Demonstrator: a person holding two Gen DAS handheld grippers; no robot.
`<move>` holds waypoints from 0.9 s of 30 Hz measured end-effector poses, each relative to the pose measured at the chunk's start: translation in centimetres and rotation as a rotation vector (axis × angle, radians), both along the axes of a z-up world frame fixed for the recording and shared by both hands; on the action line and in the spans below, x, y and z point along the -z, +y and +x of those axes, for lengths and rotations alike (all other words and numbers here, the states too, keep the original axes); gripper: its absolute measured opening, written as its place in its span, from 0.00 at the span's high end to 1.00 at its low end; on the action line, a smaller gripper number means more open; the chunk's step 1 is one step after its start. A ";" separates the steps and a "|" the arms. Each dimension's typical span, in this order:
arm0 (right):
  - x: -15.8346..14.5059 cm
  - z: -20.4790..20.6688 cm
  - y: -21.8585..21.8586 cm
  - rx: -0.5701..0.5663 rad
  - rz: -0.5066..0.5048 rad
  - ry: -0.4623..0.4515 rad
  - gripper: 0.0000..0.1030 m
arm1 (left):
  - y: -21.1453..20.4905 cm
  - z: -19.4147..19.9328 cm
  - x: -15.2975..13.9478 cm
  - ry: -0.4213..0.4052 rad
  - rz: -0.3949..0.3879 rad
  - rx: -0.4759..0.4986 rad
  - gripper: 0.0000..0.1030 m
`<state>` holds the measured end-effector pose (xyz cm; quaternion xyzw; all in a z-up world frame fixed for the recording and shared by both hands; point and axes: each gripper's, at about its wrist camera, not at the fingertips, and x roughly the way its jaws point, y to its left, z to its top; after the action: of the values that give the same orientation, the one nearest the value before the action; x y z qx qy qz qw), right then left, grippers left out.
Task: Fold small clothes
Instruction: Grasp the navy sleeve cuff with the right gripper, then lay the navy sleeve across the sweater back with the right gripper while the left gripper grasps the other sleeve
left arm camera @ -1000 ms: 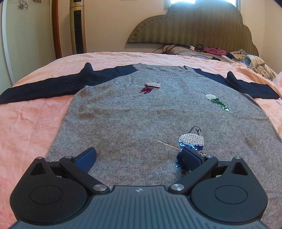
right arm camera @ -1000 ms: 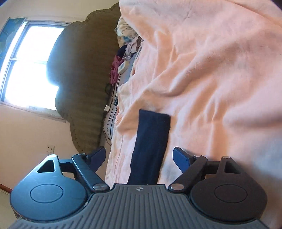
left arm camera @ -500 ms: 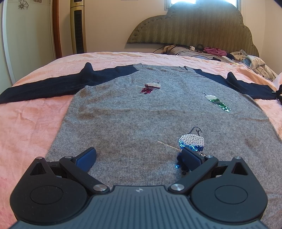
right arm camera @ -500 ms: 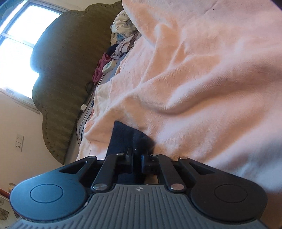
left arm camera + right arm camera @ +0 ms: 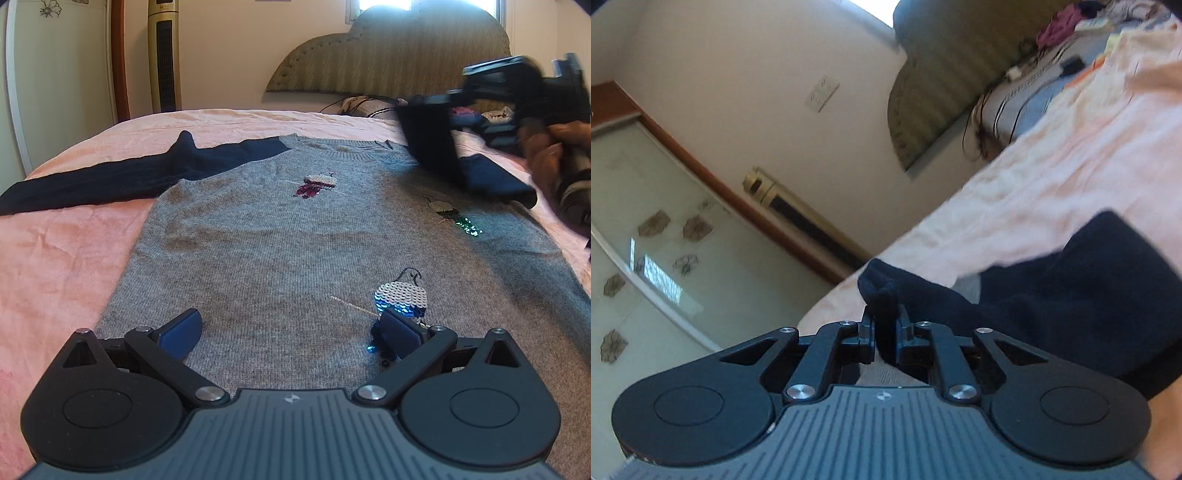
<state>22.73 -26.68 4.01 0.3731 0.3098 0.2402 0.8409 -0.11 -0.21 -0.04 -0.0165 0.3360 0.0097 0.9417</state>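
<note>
Folding step: the right navy sleeve (image 5: 436, 147) has come off the pink bedspread (image 5: 66, 240), where it lay flat a second ago, and now hangs over the grey sweater (image 5: 314, 251) near the collar.
Right claw (image 5: 885, 334): it went from wide apart either side of the cuff to pinched on it; the cuff (image 5: 882, 291) sits bunched between the pads, and the jaws are easing apart again, so the hold looks light.
Right hand (image 5: 550, 147): blurred in the left view, swinging in from the bed's edge toward the sweater's middle.
Left claw (image 5: 291, 332): unchanged, jaws spread and empty, low over the hem beside the blue sequin patch (image 5: 400, 299).
Left navy sleeve (image 5: 110, 181): unmoved, stretched out on the bedspread.
Sweater: flat, front up, on the bed.
Meaning: first sleeve fold is under way, I judge; the other sleeve and the body fold remain.
</note>
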 end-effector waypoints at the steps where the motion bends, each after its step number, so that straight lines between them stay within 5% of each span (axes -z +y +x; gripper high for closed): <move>1: 1.0 -0.4 0.8 -0.015 0.027 0.049 0.44 | 0.0 0.0 0.0 0.001 0.002 0.002 0.00; 2: 1.6 -1.1 1.1 -0.011 0.056 0.073 0.36 | 0.0 -0.1 0.0 0.002 0.006 0.003 0.00; 6: 2.1 -6.5 -0.4 -0.013 0.052 0.040 0.35 | 0.6 -0.2 -0.6 0.003 -0.049 0.044 0.00; 10: 2.7 -11.2 -3.1 0.010 -0.096 -0.024 0.21 | 2.5 3.4 -3.2 0.043 -0.386 0.130 0.00; 13: 4.5 -13.1 -4.4 0.029 -0.122 -0.055 0.24 | 2.3 9.2 -4.6 0.082 -0.512 0.152 0.00; 18: 4.2 -13.4 -4.4 0.027 -0.100 -0.092 0.16 | -0.6 18.6 -2.3 0.218 -0.536 0.132 0.00; 20: 4.1 -13.4 -4.4 0.013 -0.088 -0.104 0.12 | -2.3 20.4 -1.6 0.201 -0.464 0.114 0.01; 21: 4.1 -13.4 -4.5 0.013 -0.075 -0.108 0.11 | -3.2 20.9 -1.6 0.183 -0.422 0.116 0.12; 24: 4.2 -13.4 -4.9 0.016 -0.040 -0.116 0.10 | -5.6 22.0 -1.5 0.186 -0.273 0.090 0.90; 27: 4.3 -13.4 -4.9 0.013 -0.034 -0.120 0.08 | -5.8 22.4 -2.3 0.173 -0.245 0.078 0.94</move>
<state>9.37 -31.55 -0.28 0.3458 0.2602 0.2514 0.8657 22.28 -6.04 2.30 -0.1171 0.4151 -0.0665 0.8997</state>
